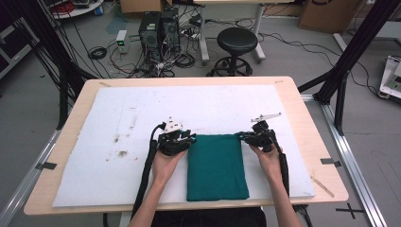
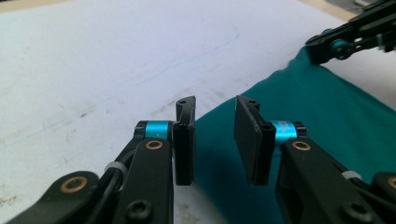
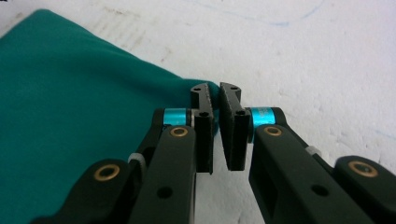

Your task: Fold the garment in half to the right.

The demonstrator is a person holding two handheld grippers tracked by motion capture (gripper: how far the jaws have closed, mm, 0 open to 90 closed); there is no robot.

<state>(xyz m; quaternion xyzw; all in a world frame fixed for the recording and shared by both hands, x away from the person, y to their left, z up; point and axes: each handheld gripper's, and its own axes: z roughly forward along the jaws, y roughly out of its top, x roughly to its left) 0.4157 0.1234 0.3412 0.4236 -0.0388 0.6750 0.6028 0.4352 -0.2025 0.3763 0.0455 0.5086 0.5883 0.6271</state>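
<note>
A: We had the green cloth (image 1: 216, 166) folded into a tall rectangle on the white mat (image 1: 118, 142). It sat at the near edge of the desk (image 1: 302, 123), slightly right of the middle. Its near end almost reached the mat's front edge.

B: Agreed. Where were we with the grippers?

A: One at each far corner of the cloth. We had the left gripper (image 1: 188, 140) at the far left corner and the right gripper (image 1: 242, 137) at the far right one.

B: Left jaw state?

A: In the left gripper view the left gripper (image 2: 215, 140) had its jaws apart with a clear gap. We saw cloth (image 2: 299, 107) behind the gap and under it. The pads (image 2: 184, 140) pressed on nothing, so no grip.

B: Right?

A: In the right gripper view the right gripper (image 3: 215, 133) had its jaws nearly together, with only a thin slit between them. The corner of the cloth (image 3: 70, 107) sat right at the tips. We saw a sliver of green between the pads (image 3: 204, 130), so we read it as pinched on that corner.

B: Cloth lifted?

A: From the high view we couldn't tell. It looked flat on the mat.
</note>
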